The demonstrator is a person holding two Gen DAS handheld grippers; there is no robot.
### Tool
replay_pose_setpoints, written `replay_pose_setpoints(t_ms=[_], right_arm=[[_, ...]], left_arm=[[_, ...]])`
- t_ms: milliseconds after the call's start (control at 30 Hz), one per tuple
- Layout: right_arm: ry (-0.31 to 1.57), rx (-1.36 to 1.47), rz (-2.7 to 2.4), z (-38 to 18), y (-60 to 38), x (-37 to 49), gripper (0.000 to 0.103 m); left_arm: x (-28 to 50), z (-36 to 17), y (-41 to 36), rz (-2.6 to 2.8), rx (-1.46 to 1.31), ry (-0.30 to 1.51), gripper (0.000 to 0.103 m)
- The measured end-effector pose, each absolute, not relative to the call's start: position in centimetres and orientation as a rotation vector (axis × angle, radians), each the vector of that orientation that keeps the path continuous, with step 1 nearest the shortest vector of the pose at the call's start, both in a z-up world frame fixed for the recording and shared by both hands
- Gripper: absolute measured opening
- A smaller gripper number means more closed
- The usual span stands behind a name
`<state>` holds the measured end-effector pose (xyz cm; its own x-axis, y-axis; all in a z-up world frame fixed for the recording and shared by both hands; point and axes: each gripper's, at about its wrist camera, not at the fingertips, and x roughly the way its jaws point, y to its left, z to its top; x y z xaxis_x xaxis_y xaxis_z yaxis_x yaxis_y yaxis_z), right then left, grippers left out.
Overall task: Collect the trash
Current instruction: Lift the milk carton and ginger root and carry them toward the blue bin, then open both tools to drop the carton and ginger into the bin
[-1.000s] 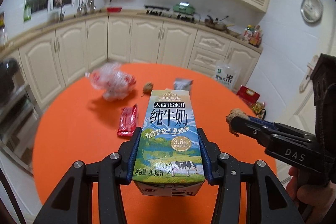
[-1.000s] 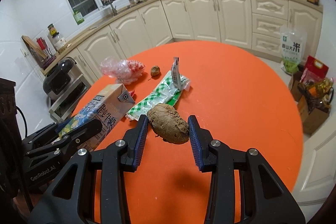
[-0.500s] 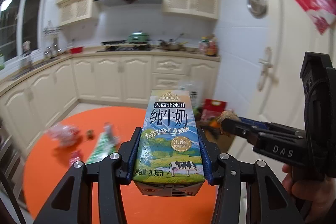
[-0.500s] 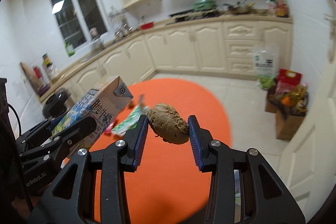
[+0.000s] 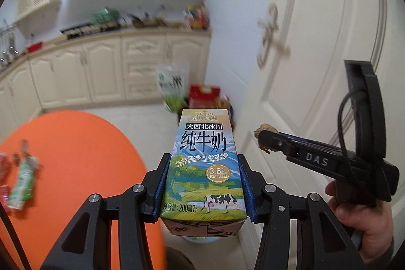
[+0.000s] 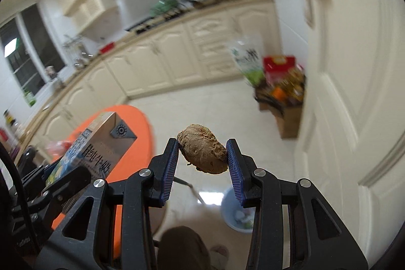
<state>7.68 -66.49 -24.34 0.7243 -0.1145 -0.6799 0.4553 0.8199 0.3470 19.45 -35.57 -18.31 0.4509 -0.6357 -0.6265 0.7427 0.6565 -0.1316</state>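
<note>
Table: orange round table point(image 5: 76, 143) at the far left of the left wrist view, with a green wrapper point(image 5: 22, 181) and a red wrapper point(image 5: 3, 194) lying on it, both blurred.
Left tongs: left tongs point(image 5: 202, 184) are clamped on the milk carton point(image 5: 205, 168); both blue pads press its two sides, and the carton stands upright between them, off the table.
Right tongs: right tongs point(image 6: 202, 163) are clamped on a brown lump point(image 6: 202, 156), maybe a rotten root or peel; the pads touch its two ends and it hangs in the air above the floor.
Bin: pale blue bin point(image 6: 239, 211) stands on the floor, low in the right wrist view, just below and right of the right tongs; some trash seems to be inside, but it is small and unclear.
Far right: white door point(image 6: 354, 92), and near it a cardboard box point(image 6: 286, 105) with bags, well apart from the bin.
Step in hand: I judge that both pieces are picked and are being carried from the table to the bin.
Next move: bring each piece above the mouth of the bin, lower it, then let the tongs go apart; the light carton may tip against the rim if it is released too much to the side.
Left to do: the wrappers on the table are not yet collected.
</note>
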Motion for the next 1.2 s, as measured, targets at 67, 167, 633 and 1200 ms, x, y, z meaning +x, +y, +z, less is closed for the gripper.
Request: replay_pose_setpoints(t_ms=[67,167,633,1200], right_arm=[[0.745,0.567,-0.35,-27.1,-68.3,7.8,0.036],[0.821,0.621,-0.364,-31.1,-70.3,8.7,0.036],[1.019,0.835,-0.357,-44.5,-75.5,10.9,0.037],[1.067,0.914,-0.429,-48.1,-77.7,10.8,0.1]], left_arm=[[19.9,-20.2,-37.4,-0.866,0.201,0.749,0.045],[21.2,-22.9,-39.4,-0.867,0.24,0.83,0.045],[27.6,-29.5,-51.8,-0.813,0.392,1.064,0.045],[31.5,-31.3,-55.8,-0.744,0.497,1.091,0.084]])
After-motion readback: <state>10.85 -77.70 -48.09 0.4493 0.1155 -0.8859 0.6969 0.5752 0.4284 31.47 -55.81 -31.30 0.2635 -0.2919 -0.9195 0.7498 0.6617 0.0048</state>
